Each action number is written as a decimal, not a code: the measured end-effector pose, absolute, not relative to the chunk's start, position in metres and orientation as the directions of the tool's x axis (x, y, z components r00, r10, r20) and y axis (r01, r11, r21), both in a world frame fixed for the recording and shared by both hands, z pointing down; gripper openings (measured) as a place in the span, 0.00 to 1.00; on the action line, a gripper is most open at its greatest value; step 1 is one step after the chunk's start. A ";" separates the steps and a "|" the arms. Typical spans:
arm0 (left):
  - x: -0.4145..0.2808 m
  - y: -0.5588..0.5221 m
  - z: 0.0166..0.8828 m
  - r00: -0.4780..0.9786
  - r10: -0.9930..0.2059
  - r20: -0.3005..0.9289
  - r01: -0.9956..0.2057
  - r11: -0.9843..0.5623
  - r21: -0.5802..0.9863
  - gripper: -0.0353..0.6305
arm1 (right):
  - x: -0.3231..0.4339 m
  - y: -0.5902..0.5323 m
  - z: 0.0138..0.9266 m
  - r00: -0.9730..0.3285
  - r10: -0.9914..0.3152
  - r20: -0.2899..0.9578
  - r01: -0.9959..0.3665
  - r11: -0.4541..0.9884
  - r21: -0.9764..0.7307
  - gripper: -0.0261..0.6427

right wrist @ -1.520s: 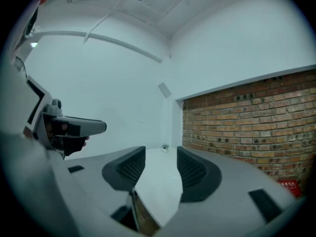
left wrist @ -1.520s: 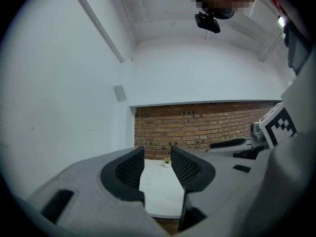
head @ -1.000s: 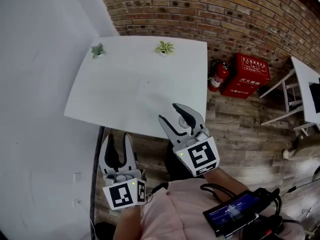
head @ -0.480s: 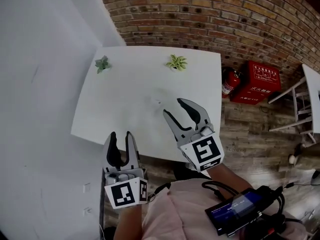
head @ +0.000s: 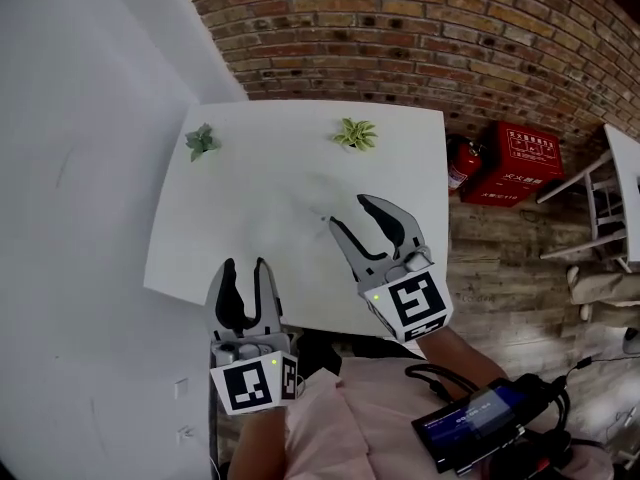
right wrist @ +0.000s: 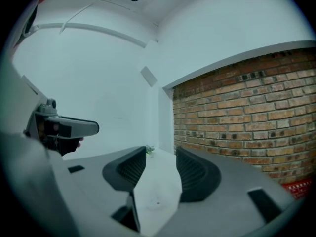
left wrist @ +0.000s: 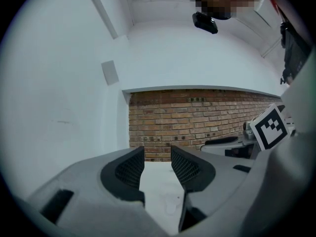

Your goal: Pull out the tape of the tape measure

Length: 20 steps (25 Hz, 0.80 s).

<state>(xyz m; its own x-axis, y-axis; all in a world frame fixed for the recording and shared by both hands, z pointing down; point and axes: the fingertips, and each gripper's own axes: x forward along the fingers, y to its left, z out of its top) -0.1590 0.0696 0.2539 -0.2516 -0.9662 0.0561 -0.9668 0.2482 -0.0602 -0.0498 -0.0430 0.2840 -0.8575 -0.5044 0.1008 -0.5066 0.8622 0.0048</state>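
No tape measure shows in any view. My left gripper (head: 245,266) is open and empty, its fingertips just over the near edge of the white table (head: 260,178). My right gripper (head: 350,212) is also open and empty, and it reaches further in over the table's near right part. In the left gripper view the left gripper (left wrist: 157,152) has only bare tabletop between its dark ribbed pads. The right gripper view shows the same for the right gripper (right wrist: 160,154), and a small plant (right wrist: 149,150) stands beyond it.
Two small potted plants (head: 202,140) (head: 356,133) stand near the table's far edge. A white wall runs along the left, a brick wall (head: 420,38) along the back. A fire extinguisher (head: 462,160) and a red box (head: 525,163) sit on the wood floor at the right.
Both grippers have come forward: the left from short of the table to its near edge, the right further in over the top. The head view has shifted with them.
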 end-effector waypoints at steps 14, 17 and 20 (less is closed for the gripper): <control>-0.185 0.034 0.327 -0.146 -0.969 0.200 -0.989 0.150 0.003 0.32 | -0.074 -0.068 0.341 -0.815 -0.531 0.231 -0.549 0.836 -0.012 0.33; -0.186 0.025 0.353 -0.114 -0.964 0.240 -0.993 0.121 0.014 0.31 | -0.081 -0.070 0.362 -0.806 -0.524 0.275 -0.553 0.832 -0.036 0.33; -0.182 0.021 0.380 -0.076 -0.952 0.297 -0.995 0.092 0.040 0.32 | -0.082 -0.065 0.382 -0.795 -0.511 0.328 -0.556 0.829 -0.057 0.33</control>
<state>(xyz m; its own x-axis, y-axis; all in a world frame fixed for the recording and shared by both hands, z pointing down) -0.1820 0.0211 0.3803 -0.0757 -0.9518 0.2971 -0.9950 0.0915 0.0396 -0.0822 -0.0653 0.3819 -0.7949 -0.5108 0.3276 -0.5562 0.8291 -0.0569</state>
